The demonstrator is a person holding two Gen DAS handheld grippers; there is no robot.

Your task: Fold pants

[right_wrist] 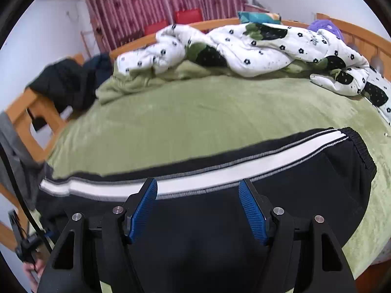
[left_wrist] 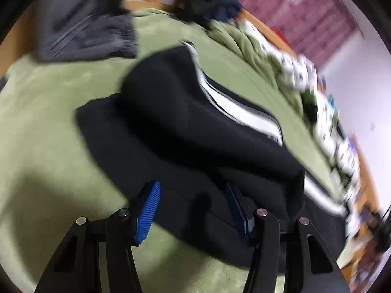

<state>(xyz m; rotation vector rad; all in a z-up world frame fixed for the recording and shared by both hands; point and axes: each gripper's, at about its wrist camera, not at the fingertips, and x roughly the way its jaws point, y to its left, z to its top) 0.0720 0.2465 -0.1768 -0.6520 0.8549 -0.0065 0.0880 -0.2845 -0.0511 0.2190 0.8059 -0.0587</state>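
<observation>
Spread across a green blanket (right_wrist: 195,112) on a bed lie black track pants (right_wrist: 244,219) with a broad white stripe (right_wrist: 207,178) running down the side seam, the ribbed waistband toward the right in the right wrist view. In the left wrist view, which is blurred, the fabric is bunched into a soft hump. Both claws are spread wide and hold nothing: the left claw (left_wrist: 193,210) hangs over the near edge of the pants, the right claw (right_wrist: 198,210) just above the dark cloth below the stripe. I judge the pants light, limp and a little slippery, likely to sag and slide unless pinched through both layers; the firmer places to take hold look like the ribbed waistband (right_wrist: 361,151) and the stitched stripe seam. Underneath, the blanket is plush and yielding, so a claw can press in slightly to get under an edge. Further back sits a rumpled white quilt with black flowers (right_wrist: 256,48), dark clothes (right_wrist: 66,83) heaped on the wooden bed frame (right_wrist: 27,112), and red curtains (right_wrist: 151,2) against pale walls.
</observation>
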